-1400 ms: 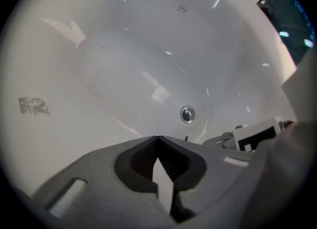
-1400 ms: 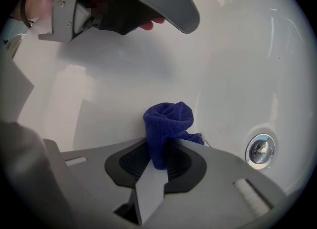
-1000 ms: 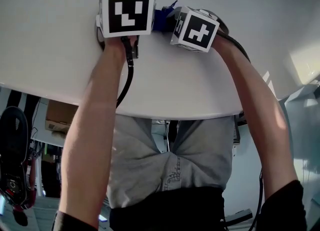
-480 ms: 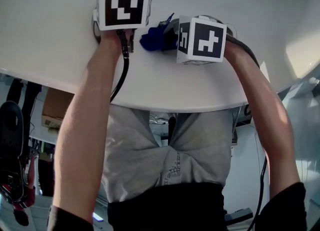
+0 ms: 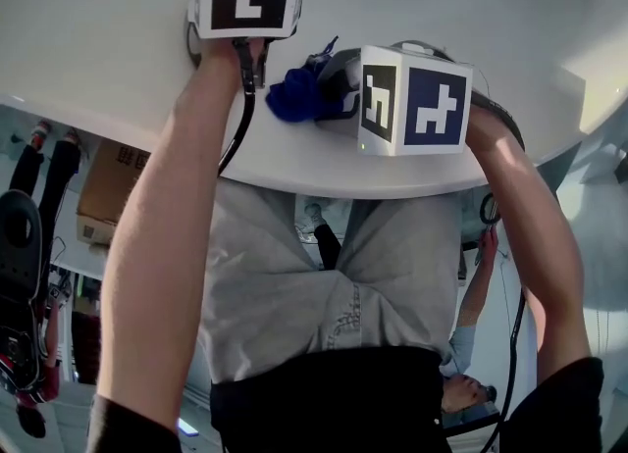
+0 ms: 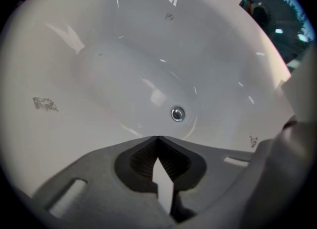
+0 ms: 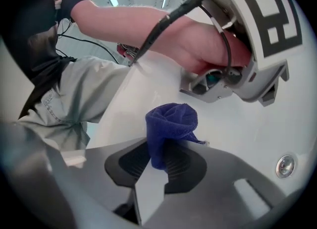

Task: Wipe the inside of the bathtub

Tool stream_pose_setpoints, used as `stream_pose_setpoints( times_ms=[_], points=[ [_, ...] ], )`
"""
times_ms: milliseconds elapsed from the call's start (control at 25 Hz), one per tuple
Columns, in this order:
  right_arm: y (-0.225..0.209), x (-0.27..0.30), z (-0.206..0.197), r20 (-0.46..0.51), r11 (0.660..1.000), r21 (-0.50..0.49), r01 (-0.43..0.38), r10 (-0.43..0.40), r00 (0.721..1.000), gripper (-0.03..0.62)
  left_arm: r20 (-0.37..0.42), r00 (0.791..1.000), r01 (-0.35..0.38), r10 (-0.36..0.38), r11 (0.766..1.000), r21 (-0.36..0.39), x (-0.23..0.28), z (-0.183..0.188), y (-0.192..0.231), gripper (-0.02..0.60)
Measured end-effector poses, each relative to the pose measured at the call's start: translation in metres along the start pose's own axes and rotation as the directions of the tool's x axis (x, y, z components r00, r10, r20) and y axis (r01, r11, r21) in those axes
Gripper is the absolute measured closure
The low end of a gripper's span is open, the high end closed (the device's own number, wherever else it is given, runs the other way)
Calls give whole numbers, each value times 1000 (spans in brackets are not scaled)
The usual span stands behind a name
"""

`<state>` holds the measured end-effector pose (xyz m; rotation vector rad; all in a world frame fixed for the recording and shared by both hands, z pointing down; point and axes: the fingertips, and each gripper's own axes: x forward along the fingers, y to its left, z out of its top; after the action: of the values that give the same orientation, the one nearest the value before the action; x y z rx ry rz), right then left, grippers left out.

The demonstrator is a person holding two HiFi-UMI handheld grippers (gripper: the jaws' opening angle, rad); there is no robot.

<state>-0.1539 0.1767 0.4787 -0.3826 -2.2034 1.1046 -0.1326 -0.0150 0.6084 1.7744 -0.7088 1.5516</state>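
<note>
The white bathtub [image 5: 118, 69] fills the top of the head view, its near rim curving across my body. My right gripper [image 7: 163, 146] is shut on a bunched dark blue cloth [image 7: 171, 121], which rests against the tub's inner wall just inside the near rim [image 5: 294, 93]. My left gripper [image 6: 157, 139] is shut with nothing between its jaws and hovers over the basin, pointing toward the drain [image 6: 178, 114]. In the right gripper view the left gripper's body and the hand [image 7: 208, 39] holding it sit just beyond the cloth.
A grey smudge [image 6: 44, 104] marks the tub's left inner wall and a small speck [image 6: 253, 140] shows at the right. The drain [image 7: 284, 165] also appears low right in the right gripper view. A cardboard box [image 5: 108, 191] and clutter stand on the floor at left.
My right gripper has drawn back toward the near rim and to the right, dragging the blue cloth along the wall. The left gripper has stayed nearly in place.
</note>
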Motion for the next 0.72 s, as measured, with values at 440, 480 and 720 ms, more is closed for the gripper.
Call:
stream_pose_setpoints(
  times_ms=[440, 480, 720],
  points=[
    [73, 19, 56, 98, 997, -21, -73, 75, 992, 514, 9, 1000, 19, -19, 999, 37, -18, -48, 9, 580],
    [78, 20, 57, 99, 997, -28, -75, 77, 992, 514, 8, 1000, 16, -16, 999, 38, -18, -51, 8, 580],
    [97, 13, 50, 133, 995, -53, -82, 88, 987, 514, -17, 1000, 10, -9, 999, 32, -16, -70, -11, 580]
  ],
)
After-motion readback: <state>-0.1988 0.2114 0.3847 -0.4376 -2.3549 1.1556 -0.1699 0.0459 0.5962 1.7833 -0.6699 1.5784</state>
